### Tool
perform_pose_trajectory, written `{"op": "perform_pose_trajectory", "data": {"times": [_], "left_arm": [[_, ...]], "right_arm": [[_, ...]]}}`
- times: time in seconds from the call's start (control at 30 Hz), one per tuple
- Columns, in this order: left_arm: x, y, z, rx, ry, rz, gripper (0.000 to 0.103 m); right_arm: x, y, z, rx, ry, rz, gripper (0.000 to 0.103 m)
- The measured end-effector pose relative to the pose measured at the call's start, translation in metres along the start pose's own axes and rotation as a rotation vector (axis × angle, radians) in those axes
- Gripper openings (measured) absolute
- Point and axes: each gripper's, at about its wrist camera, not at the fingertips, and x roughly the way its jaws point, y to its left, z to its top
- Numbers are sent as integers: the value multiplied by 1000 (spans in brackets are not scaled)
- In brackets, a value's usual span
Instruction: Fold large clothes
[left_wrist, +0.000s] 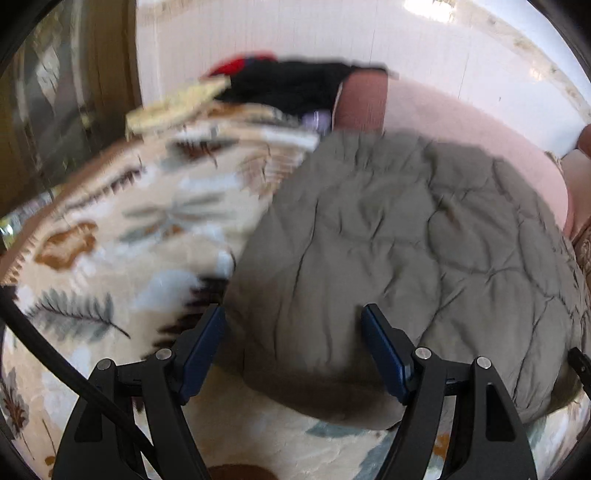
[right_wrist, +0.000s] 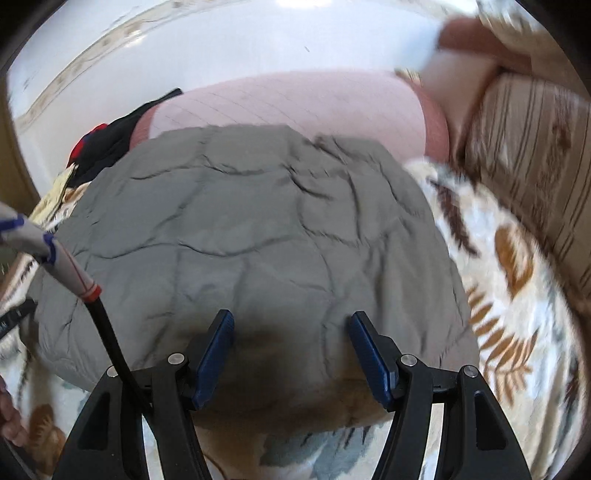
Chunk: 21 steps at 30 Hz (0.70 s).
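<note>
A grey-olive quilted garment (left_wrist: 406, 251) lies folded into a rough rectangle on a leaf-patterned blanket (left_wrist: 110, 240). It also fills the middle of the right wrist view (right_wrist: 258, 229). My left gripper (left_wrist: 293, 325) is open and empty, hovering over the garment's near left edge. My right gripper (right_wrist: 291, 328) is open and empty, hovering over the garment's near edge, with its shadow on the cloth.
A pink bedsheet (left_wrist: 461, 125) lies behind the garment. A pile of dark and red clothes (left_wrist: 288, 85) sits at the back left. A striped cushion or sofa arm (right_wrist: 535, 155) stands at the right. A black cable (right_wrist: 107, 332) crosses the right view's left side.
</note>
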Motion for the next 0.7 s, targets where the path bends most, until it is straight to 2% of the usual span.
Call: {"op": "perform_pose_trajectory", "data": {"times": [0.07,0.17,0.33,0.43,0.53,0.63,0.7], "left_arm": [[-2,3,0,0,4,-5,75],[-18,11,6,-16,-19,-41,75],[-49,45,7,-105,-47,-77,79],[-44,64,-6,-146,1,-73,79],[-26,77,-14,-213,94,-136,79],[-14,78,-17,-246,129,-180,79],[-8,75,-19,-255,138,-201,79]], "right_arm": [[0,-10,0,40,21,42,69],[-15,-28,5,93,1,68,69],[-42,-82,-1,271,-28,97,73],[-49,-128,-20,415,-5,108,75],[-49,-162,-40,557,21,126,77],[-40,-177,-50,663,34,200,78],[-34,-174,-50,687,18,246,79]]}}
